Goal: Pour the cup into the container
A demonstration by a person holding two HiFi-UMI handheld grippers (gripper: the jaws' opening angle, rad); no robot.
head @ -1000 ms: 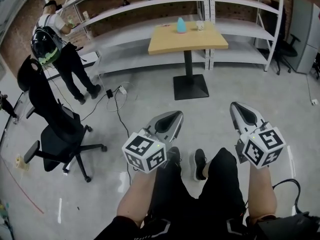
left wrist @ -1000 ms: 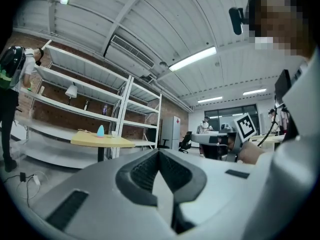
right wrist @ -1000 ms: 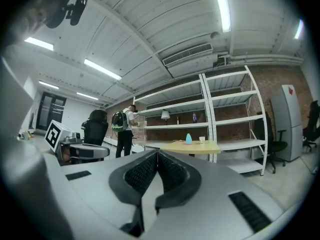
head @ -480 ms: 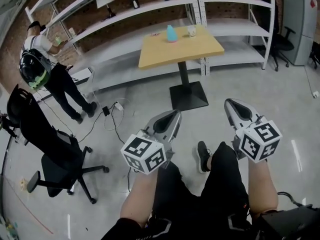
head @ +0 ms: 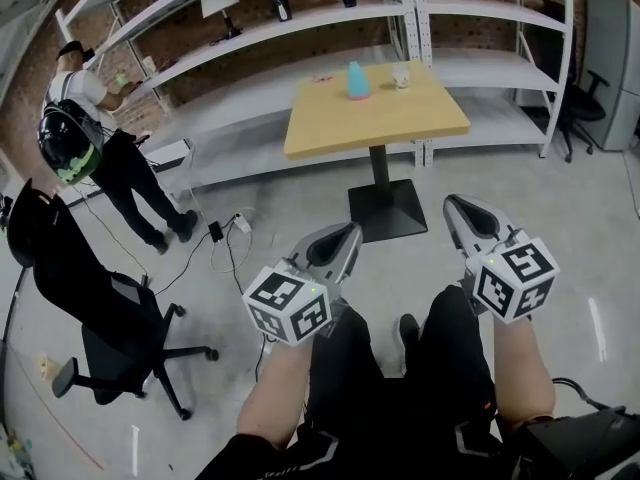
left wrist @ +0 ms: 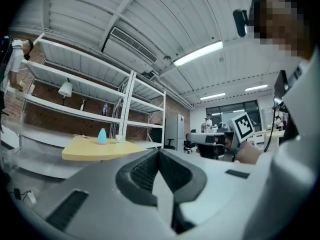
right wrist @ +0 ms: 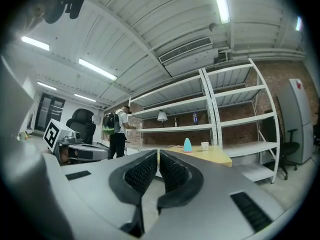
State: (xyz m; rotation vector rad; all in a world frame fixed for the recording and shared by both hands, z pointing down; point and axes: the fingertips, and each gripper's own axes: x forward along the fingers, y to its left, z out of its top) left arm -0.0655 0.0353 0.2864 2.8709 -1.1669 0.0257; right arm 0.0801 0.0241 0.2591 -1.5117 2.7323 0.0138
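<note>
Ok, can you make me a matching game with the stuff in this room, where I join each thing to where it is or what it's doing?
Things:
1. small white cup
2. white table lamp
3. black swivel office chair
4. right hand-held gripper

Places or states:
A. on the grey floor, at the left
B. jaws shut, holding nothing
C. on the yellow square wooden table
D. on a white metal shelf

Pairs: 1-C, 2-D, 3-A, 4-B
</note>
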